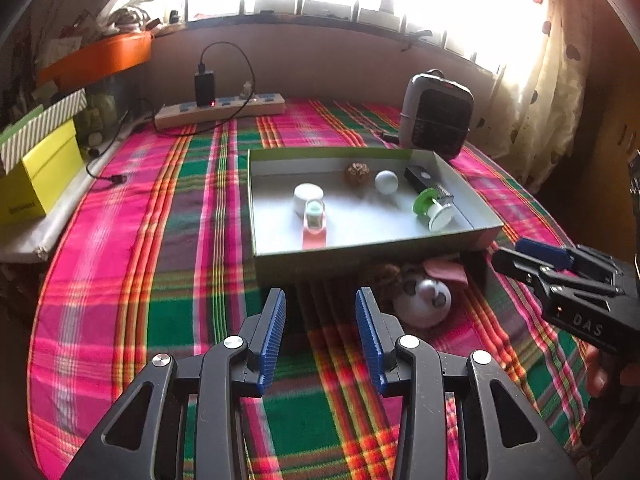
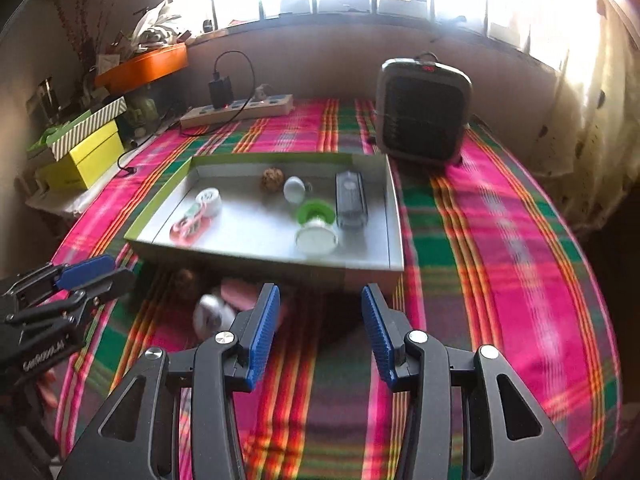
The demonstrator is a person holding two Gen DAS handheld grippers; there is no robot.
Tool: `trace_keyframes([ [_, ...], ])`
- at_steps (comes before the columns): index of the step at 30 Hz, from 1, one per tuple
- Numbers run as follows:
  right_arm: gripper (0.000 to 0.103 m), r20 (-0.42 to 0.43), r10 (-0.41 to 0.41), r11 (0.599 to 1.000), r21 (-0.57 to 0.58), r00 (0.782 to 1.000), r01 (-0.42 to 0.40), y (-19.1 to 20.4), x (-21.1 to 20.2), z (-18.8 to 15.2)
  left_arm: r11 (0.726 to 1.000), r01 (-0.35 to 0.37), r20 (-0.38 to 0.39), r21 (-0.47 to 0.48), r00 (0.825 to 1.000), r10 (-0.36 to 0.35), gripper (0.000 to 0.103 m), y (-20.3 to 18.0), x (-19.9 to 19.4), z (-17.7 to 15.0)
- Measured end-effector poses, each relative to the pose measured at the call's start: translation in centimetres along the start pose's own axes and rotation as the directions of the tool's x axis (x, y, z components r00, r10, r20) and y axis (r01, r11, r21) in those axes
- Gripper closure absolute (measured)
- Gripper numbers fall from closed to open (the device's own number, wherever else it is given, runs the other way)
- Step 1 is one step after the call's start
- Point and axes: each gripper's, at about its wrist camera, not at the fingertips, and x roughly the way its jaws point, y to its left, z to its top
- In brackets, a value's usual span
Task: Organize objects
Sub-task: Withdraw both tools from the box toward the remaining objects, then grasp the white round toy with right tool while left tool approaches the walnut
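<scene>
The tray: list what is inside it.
Inside the tray: a white jar, pink item, brown ball, white ball, green-and-white spool, dark rectangular item. Nothing visibly covered.

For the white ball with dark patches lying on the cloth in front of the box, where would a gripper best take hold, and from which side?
Probably across the middle of the white patched ball, from above and the near side. It is round, so only its widest part gives the pads purchase. The box wall stands just behind it, with a pink piece and a brown ball close by. The left gripper looks open and empty.
</scene>
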Motion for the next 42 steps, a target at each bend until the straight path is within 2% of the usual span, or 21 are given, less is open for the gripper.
trace_keyframes([
  [3, 0.058, 0.0, 0.012, 1.0, 0.015, 1.0, -0.012, 0.3, -0.4, -1.0, 1.0, 0.012, -0.014, 0.007, 1.0, -0.011, 0.068, 0.1, 0.0, -0.7],
  [7, 0.058, -0.02, 0.078, 0.997, 0.012, 0.997, -0.077, 2.0, -0.2, -1.9, 0.999, 0.028, -0.023, 0.02, 0.999, -0.028, 0.068, 0.4, -0.1, -1.2],
  [13, 0.058, -0.047, 0.132, 0.991, 0.014, 0.99, -0.132, 4.0, 0.9, -2.3, 0.999, 0.044, -0.026, 0.011, 0.999, -0.043, 0.068, 1.2, -0.3, -1.6],
  [22, 0.058, -0.076, 0.146, 0.989, 0.03, 0.986, -0.144, 5.0, 2.7, -1.7, 0.999, 0.051, -0.03, 0.002, 0.998, -0.051, 0.068, 1.8, -0.1, -1.6],
  [38, 0.058, -0.06, 0.198, 0.978, 0.083, 0.978, -0.193, 4.7, 3.9, -1.2, 1.0, 0.031, -0.06, 0.0, 0.998, -0.031, 0.068, 1.6, 0.5, -1.8],
  [42, 0.067, -0.064, 0.201, 0.976, 0.099, 0.977, -0.194, 4.5, 4.0, -1.4, 1.0, 0.03, -0.065, 0.003, 0.997, -0.03, 0.068, 1.4, 0.6, -1.7],
])
